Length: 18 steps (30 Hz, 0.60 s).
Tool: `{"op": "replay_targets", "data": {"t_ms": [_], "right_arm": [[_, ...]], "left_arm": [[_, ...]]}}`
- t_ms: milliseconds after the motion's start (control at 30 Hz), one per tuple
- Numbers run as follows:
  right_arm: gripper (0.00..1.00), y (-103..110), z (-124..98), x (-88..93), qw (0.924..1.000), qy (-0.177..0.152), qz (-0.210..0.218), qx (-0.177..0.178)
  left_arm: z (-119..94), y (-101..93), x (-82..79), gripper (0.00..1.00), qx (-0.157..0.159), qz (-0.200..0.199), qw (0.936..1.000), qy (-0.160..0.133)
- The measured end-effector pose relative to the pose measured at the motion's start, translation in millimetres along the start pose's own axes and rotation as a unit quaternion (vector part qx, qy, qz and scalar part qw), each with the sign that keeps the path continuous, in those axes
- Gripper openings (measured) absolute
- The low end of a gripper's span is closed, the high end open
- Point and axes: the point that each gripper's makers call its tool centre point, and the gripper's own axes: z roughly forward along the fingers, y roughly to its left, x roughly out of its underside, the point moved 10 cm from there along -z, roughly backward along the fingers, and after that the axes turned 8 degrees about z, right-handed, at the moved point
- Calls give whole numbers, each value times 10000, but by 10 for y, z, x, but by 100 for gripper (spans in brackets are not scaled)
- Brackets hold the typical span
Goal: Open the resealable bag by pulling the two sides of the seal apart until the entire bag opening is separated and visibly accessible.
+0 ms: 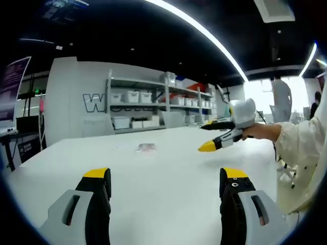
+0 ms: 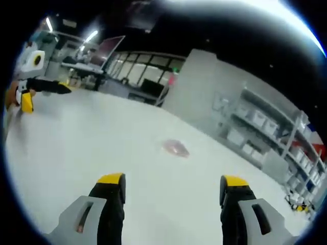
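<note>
the white table [image 1: 168,173] takes up the lower half of both views, wide and bare but for one small thing. shelving [image 1: 153,107] with white bins stands against a grey wall beyond it, at centre in the left gripper view and at right in the right gripper view.

in the left gripper view my left gripper [image 1: 166,191] rises from the bottom edge, its yellow-tipped jaws spread wide with nothing between them. my right gripper [image 1: 214,135] comes in from the right of that frame, held in a hand [image 1: 258,131] with a pale sleeve, jaws parted and empty, above the table.

in the right gripper view the right gripper [image 2: 171,191] shows the same wide, empty spread at the bottom. the left gripper [image 2: 36,97] sits small at the upper left edge.

the bag [image 1: 147,147], small, flat and pinkish, lies on the table a little left of centre in the left gripper view, and just right of centre [image 2: 175,148] in the right gripper view. neither gripper is near it.

i judge this to be the approach: the seal is untouched. next, i would bring both grippers in to the bag's top edge, one on each side of the seal. the bag is too small here to tell which edge carries it.
</note>
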Motion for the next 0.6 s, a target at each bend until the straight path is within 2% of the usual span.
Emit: {"op": "replay_targets", "data": {"t_ms": [200, 600], "right_arm": [[75, -6, 37, 11, 10000, 24, 20, 8], [74, 7, 167, -41, 9993, 192, -314, -40]], "left_arm": [[-9, 1, 4, 86, -10, 4, 10000, 24], [9, -15, 7, 86, 7, -5, 10000, 30]]}}
